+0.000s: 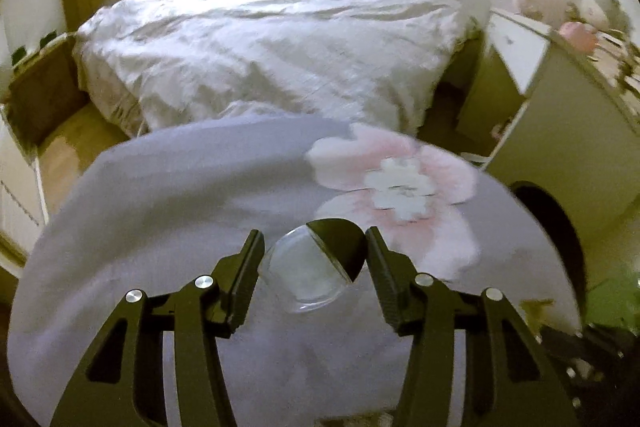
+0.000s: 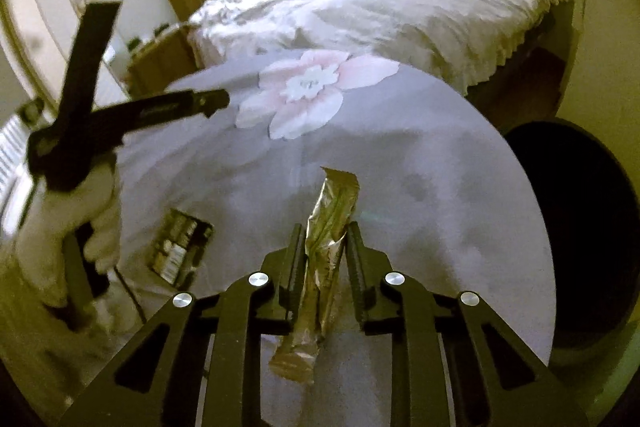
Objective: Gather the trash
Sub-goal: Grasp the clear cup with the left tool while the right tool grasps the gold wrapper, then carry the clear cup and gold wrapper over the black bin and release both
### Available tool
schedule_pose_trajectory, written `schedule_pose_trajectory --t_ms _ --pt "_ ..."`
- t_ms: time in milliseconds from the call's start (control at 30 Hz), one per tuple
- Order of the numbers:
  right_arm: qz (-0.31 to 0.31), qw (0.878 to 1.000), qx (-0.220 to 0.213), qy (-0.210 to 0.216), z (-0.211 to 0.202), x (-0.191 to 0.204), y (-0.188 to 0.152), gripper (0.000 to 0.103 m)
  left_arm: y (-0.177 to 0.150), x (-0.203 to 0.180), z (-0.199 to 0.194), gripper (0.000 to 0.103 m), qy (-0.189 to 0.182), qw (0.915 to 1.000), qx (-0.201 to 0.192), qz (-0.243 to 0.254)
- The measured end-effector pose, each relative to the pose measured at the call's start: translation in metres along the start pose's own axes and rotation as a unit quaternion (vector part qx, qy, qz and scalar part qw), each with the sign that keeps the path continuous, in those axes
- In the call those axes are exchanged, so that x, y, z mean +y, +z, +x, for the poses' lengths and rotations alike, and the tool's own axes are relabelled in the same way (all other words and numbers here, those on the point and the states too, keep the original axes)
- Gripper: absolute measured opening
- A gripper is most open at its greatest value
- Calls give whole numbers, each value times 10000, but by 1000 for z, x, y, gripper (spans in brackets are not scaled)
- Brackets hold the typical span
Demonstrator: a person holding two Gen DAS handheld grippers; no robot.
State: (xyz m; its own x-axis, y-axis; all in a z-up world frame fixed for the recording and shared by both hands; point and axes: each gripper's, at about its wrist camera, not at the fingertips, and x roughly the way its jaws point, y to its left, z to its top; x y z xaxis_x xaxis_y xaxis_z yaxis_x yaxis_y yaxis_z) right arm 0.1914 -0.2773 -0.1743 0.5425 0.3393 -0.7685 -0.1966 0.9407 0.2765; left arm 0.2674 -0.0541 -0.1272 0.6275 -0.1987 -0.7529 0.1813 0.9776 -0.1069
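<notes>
In the left wrist view a clear plastic cup (image 1: 304, 275) with a black lid (image 1: 340, 243) lies sideways between the fingers of my left gripper (image 1: 314, 243), which is shut on it above the grey rug (image 1: 180, 207). In the right wrist view a crumpled gold foil wrapper (image 2: 332, 211) stands lengthwise between the pads of my right gripper (image 2: 325, 241), which is shut on it; its lower end hangs back under the jaws. At the left of that view a white-gloved hand (image 2: 68, 227) holds the left gripper, with one of its fingers (image 2: 208, 103) reaching over the rug.
A black printed packet (image 2: 180, 251) lies on the round grey rug with a pink flower (image 2: 308, 91). Behind it are a bed with a white duvet (image 1: 280, 47) and a cardboard box (image 1: 44, 95). On the right stands a white cabinet with a dark round opening (image 2: 576, 211).
</notes>
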Motion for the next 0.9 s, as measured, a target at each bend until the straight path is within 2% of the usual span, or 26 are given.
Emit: schedule_pose_trajectory --t_ms 200,400,600,900 --pt "506 9973 -476 231 -38 -30 8 21 5 -53 -48 51 -362 9979 -367 388" --pt "1020 9893 -1046 58 -86 -78 13 21 8 -119 -72 51 -714 9914 -602 916" --pt "1449 9805 -1302 -258 -113 -125 8 21 3 -171 -70 51 -1033 9851 -634 1216" --pt "1909 9706 -1352 -562 -117 -179 -4 21 -1 -227 -51 51 -1406 9766 -502 1548"
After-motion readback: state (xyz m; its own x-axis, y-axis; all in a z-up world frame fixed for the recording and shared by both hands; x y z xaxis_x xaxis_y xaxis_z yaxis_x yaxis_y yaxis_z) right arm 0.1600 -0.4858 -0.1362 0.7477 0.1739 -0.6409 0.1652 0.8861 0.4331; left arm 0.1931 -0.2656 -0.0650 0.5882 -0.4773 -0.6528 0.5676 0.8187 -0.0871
